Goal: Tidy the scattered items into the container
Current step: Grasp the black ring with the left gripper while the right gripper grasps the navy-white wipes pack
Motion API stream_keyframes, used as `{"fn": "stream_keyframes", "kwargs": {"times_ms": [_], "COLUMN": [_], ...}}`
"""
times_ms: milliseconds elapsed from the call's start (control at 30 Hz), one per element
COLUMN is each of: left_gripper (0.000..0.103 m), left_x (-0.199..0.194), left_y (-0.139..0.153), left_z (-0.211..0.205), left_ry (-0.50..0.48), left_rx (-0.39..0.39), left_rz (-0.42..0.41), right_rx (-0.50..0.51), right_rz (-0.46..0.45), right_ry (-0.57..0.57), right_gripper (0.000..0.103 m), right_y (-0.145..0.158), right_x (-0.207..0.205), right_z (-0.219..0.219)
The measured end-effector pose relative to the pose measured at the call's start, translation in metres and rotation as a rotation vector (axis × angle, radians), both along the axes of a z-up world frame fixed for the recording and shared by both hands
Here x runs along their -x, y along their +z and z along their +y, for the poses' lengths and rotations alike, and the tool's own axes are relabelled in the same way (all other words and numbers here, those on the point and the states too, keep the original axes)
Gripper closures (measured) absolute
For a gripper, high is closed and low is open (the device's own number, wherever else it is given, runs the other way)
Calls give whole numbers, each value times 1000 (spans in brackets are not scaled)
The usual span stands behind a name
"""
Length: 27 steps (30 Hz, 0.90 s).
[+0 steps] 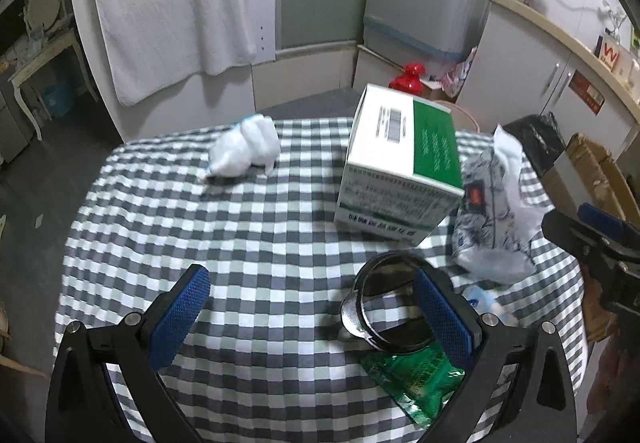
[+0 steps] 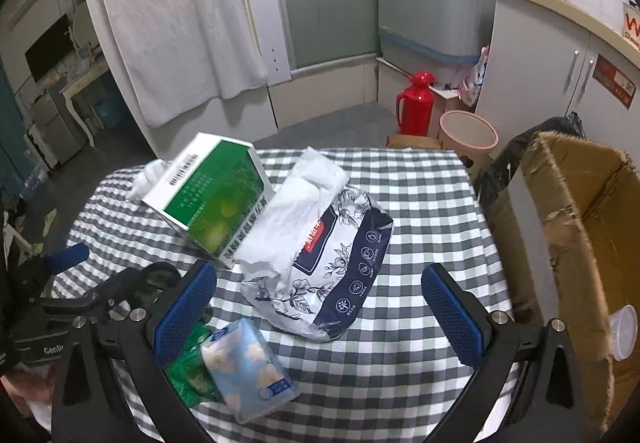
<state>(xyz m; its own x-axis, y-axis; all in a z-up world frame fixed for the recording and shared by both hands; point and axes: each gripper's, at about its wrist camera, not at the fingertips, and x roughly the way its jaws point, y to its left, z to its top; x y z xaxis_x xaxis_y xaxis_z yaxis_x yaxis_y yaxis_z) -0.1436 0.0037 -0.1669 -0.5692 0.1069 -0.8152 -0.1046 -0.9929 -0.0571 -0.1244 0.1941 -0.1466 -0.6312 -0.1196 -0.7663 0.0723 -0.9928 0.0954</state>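
Checked table with things scattered on it, big brown box off to the right.

White wad [image 1: 245, 148] far left on the checked cloth [image 1: 256, 243]; green and white box [image 1: 400, 163] tilted, barcode on top, print too blurry to read. Flowery tissue pack [image 2: 320, 263] beside it, red label unreadable. Left gripper [image 1: 316, 317] wide open, holding nothing, right finger at the glass cup [image 1: 384, 307]. Right gripper [image 2: 320, 317] wide open, empty, above small blue cloud pack [image 2: 250, 367]. Cardboard box [image 2: 568, 243] just past the table's right edge.
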Motion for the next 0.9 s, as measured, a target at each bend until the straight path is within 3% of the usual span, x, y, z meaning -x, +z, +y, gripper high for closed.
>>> {"fn": "stream_keyframes", "kwargs": {"times_ms": [433,600,800,900], "left_gripper": [0,2,21,39], "left_x": [6,7,12,12], "left_y": [-44,-49,-54,-52], "left_z": [11,11,16,22], "left_ry": [-24,-25,-20,-29], "left_rx": [-20,-44,16,20], "left_rz": [-100,-103,-101,-94], "right_rx": [-21,-17,-24,-34], "right_rz": [-88,-106,-113,-115], "right_ry": [5,4,0,0], "right_gripper": [0,0,0,1], "right_y": [-40,-49,-57,-60], "right_x": [19,24,27,26], "right_z": [-5,-5,-6,-8]}}
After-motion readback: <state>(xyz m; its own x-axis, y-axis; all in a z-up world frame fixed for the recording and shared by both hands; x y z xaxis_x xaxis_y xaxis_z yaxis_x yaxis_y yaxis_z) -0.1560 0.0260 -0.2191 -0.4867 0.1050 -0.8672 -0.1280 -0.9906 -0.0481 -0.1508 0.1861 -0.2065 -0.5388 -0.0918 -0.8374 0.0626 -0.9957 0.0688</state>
